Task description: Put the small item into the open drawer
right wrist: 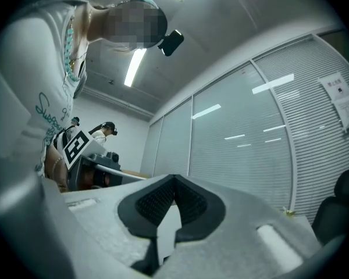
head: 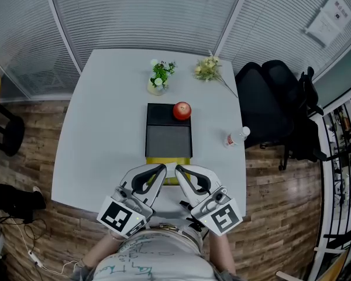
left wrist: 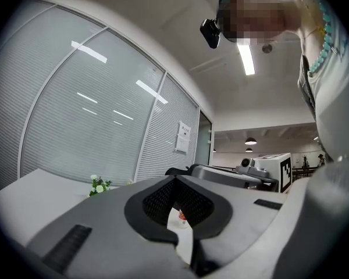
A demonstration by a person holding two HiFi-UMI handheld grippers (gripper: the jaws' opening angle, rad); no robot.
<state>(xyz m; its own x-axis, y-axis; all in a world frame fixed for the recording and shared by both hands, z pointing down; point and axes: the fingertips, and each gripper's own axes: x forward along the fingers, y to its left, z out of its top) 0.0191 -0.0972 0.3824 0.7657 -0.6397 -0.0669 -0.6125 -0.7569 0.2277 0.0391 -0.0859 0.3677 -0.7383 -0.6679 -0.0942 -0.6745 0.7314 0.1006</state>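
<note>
A red apple [head: 182,110] sits on top of a black drawer unit [head: 164,114] at the middle of the white table [head: 99,133]. The unit's drawer [head: 169,140] is pulled out toward me, with a grey inside and a yellow front. My left gripper [head: 162,168] and right gripper [head: 178,169] hang side by side just before the drawer's front, near the table's front edge. Both are shut with nothing between the jaws. In the left gripper view the left gripper [left wrist: 174,179] points over the table. The right gripper [right wrist: 174,179] faces the blinds.
A small potted plant [head: 159,78] and a bunch of flowers [head: 207,69] stand at the table's far side. A small bottle [head: 237,136] lies near the right edge. A black office chair [head: 275,110] stands to the right of the table, over wooden flooring.
</note>
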